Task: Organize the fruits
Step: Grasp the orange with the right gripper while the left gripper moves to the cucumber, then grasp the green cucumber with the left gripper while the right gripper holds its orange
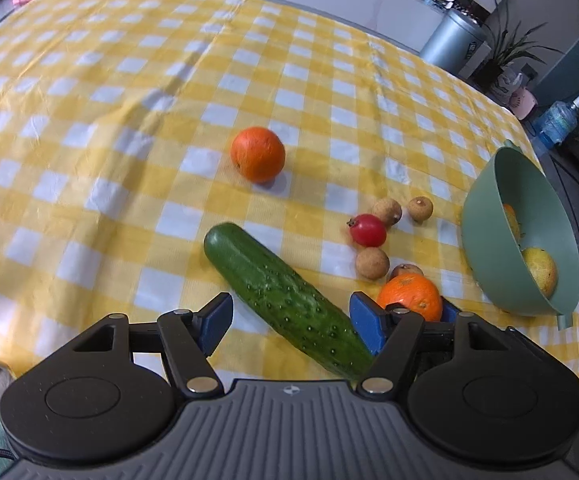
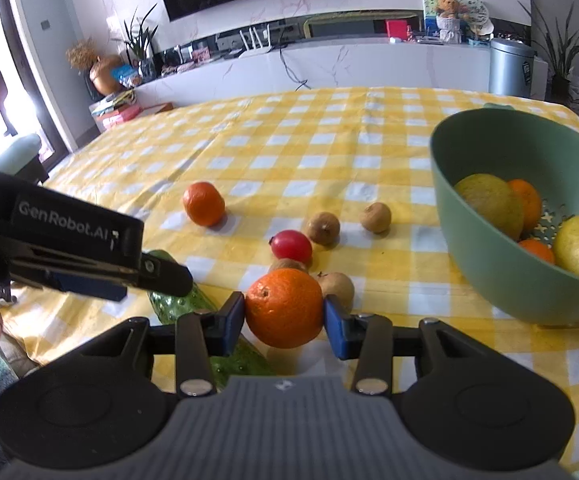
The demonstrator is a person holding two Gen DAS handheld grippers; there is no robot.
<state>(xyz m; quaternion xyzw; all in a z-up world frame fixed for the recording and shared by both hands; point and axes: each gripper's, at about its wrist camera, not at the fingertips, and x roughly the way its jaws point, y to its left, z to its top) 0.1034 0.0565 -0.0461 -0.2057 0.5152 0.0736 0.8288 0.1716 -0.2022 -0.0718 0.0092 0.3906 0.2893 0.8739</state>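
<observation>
Picking up an orange [image 2: 284, 307], squeezed tight in the right gripper [image 2: 284, 312], near the bowl [image 2: 473, 280]. Left gripper [image 1: 291, 322] wide over the cucumber [image 1: 285, 300] (not gripping). Next: lift, drop into bowl.

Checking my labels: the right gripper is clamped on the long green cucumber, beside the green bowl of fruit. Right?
Not quite. The right gripper is clamped on a round orange, not the long green cucumber, as the right wrist view shows. The green bowl of fruit is beside it.

Black tool [image 2: 284, 322], blue pads [image 2: 231, 322], ribbed grey housing.
</observation>
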